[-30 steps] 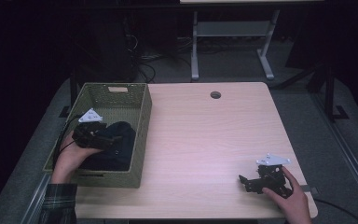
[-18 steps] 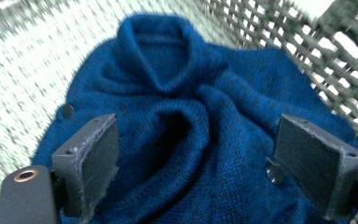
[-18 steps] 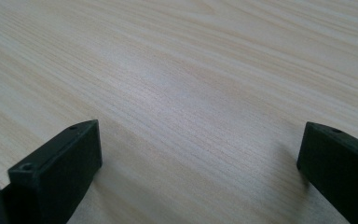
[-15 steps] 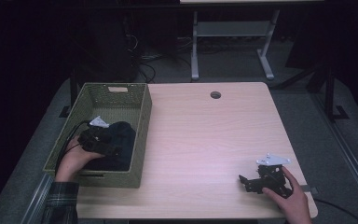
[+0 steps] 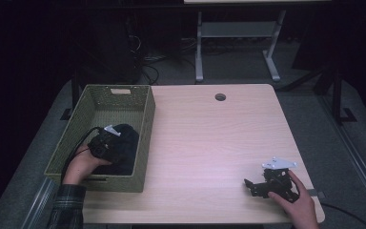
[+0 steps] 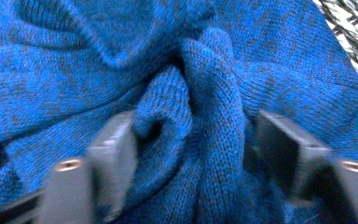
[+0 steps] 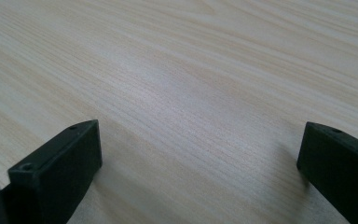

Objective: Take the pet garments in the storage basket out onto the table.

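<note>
The left gripper [image 5: 106, 144] had just been closing, its jaws pinching a fold of the blue knitted sweater [image 6: 205, 93], which lay in the green woven basket [image 5: 145, 138] at the worktop's left edge. The right gripper [image 7: 198, 163] stood spread, empty, near the table's [image 5: 209, 143] front right corner.

Sweater [image 5: 124, 143] in basket [image 5: 143, 102], table [image 5: 209, 143] left side.

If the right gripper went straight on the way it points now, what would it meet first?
Probably nothing soon. The right gripper rests on the table, open, and points left across the bare wood. The basket lies far off in that direction; whether the line reaches it is unclear.
</note>
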A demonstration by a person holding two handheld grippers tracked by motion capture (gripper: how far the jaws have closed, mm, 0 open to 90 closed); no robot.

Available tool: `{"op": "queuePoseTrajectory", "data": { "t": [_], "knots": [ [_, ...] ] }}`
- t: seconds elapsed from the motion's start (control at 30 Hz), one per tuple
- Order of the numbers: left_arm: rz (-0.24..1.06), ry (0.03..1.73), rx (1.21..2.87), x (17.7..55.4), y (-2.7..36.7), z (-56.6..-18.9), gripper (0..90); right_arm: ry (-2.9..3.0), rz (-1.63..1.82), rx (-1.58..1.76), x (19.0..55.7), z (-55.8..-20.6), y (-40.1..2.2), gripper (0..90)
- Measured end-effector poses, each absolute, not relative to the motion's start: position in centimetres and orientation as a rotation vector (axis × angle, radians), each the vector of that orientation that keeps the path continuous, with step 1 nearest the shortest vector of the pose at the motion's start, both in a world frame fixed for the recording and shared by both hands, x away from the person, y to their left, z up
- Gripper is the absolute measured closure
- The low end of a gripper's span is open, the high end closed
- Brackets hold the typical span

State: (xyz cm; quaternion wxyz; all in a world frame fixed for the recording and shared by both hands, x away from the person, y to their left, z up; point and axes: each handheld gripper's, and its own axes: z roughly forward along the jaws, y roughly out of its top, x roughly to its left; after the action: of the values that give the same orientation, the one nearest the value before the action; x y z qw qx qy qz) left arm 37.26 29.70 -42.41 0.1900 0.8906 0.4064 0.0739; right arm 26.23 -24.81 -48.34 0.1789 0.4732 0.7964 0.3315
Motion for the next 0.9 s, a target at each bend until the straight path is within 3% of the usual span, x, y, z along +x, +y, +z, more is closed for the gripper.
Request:
{"op": "queuePoseTrajectory", "data": {
  "t": [0.13,0.27,0.9],
  "knots": [
    [0.206,1.179,2.498,37.4,29.9,-42.1,52.3,2.252,0.938,1.337,26.2,-48.3,-24.8,0.0],
    [0.194,1.209,2.466,37.5,30.3,-41.7,60.1,2.252,0.937,1.337,26.2,-48.3,-24.8,0.0],
    [0.327,1.174,2.119,36.4,32.8,-37.5,62.6,2.252,0.937,1.338,26.2,-48.3,-24.8,0.0]
  ]
}}
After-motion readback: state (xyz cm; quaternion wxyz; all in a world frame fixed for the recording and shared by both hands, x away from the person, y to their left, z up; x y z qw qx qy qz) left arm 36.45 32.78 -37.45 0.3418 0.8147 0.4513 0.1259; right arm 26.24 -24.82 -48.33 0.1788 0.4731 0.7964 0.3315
